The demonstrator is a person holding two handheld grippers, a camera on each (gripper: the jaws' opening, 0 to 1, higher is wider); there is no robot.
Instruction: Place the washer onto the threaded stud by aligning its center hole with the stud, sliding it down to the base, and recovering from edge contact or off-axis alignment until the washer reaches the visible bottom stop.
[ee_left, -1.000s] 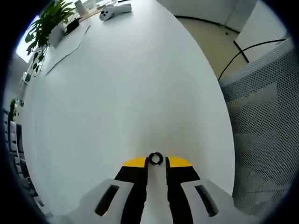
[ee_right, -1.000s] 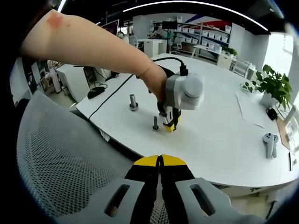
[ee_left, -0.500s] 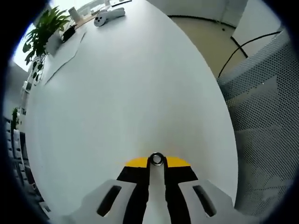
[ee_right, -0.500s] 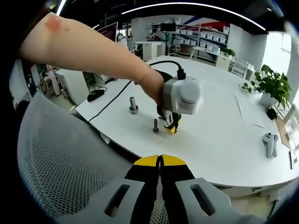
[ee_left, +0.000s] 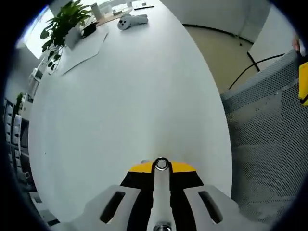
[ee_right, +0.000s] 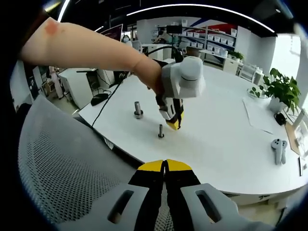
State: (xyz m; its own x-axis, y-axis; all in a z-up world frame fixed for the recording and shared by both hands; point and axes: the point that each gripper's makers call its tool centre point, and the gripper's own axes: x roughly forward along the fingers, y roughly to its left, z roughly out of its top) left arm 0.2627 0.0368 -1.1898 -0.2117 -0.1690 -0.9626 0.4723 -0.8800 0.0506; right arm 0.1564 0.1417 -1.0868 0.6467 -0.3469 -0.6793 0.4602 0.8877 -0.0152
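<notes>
In the left gripper view a small metal washer point(ee_left: 161, 165) sits pinched between the yellow tips of my left gripper point(ee_left: 161, 167), above the white table point(ee_left: 125, 96). The right gripper view shows that gripper point(ee_right: 173, 122) in a person's hand, lifted off the table. It hangs just up and to the right of a short threaded stud point(ee_right: 160, 131) standing upright. A second, thicker stud point(ee_right: 138, 109) stands farther left. My right gripper point(ee_right: 166, 166) is shut with nothing in it, low over a grey mesh chair back point(ee_right: 72, 178).
A potted plant point(ee_left: 65, 26) and a white controller point(ee_left: 131, 20) lie at the table's far end, with paper sheets point(ee_left: 84, 48) nearby. A black cable point(ee_right: 113, 94) runs off the table edge. The mesh chair point(ee_left: 269, 144) stands beside the table.
My left gripper has risen from the table beside the short stud, still holding the washer. The right gripper has stayed where it was.
</notes>
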